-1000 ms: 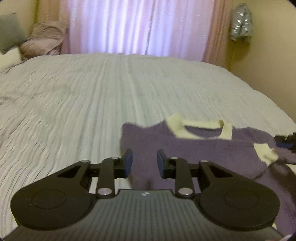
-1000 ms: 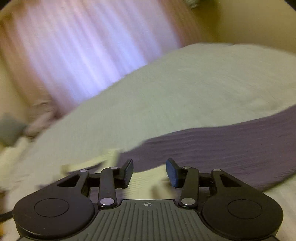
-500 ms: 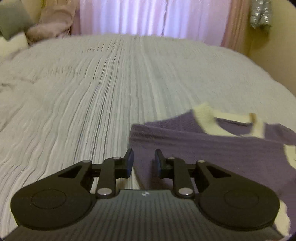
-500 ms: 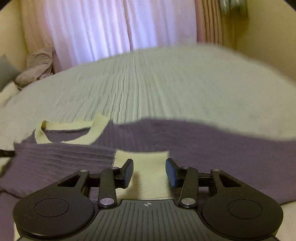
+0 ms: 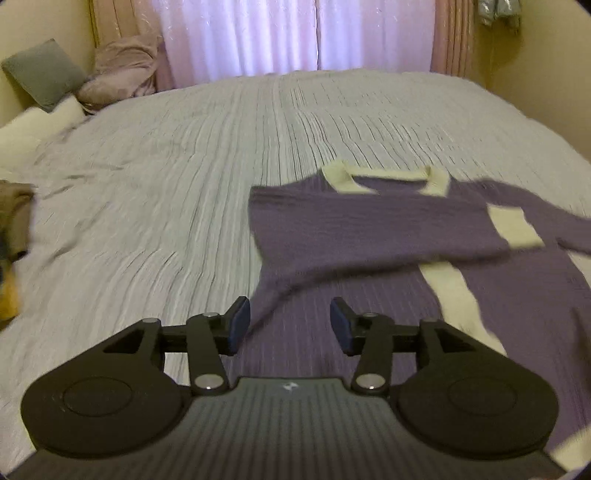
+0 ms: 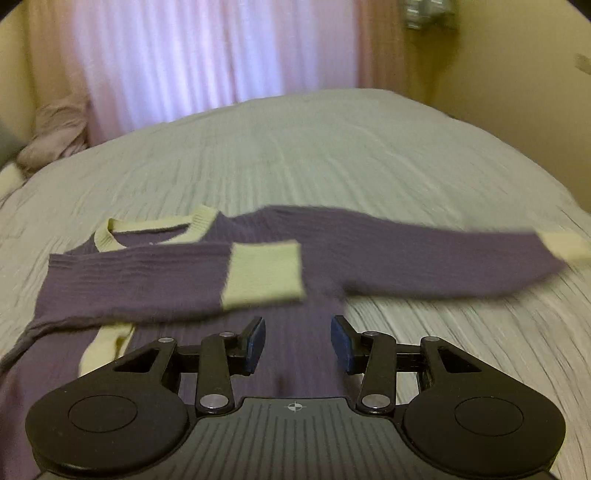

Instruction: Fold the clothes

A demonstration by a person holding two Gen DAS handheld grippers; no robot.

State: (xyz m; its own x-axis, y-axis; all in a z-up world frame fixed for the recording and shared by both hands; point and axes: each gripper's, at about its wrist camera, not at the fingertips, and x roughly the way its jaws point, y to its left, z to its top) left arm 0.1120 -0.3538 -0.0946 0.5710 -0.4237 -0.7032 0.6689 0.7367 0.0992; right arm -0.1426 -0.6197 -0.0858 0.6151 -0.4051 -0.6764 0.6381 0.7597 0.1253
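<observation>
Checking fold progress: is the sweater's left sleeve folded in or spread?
Folded in: the left sleeve lies across the sweater chest.

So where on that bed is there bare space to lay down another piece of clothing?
The widest free patch is the grey bedspread left of the purple sweater, up to the pillows. More lies beyond the collar toward the curtains. It is crowded on the right, where one sleeve stretches outward.
</observation>
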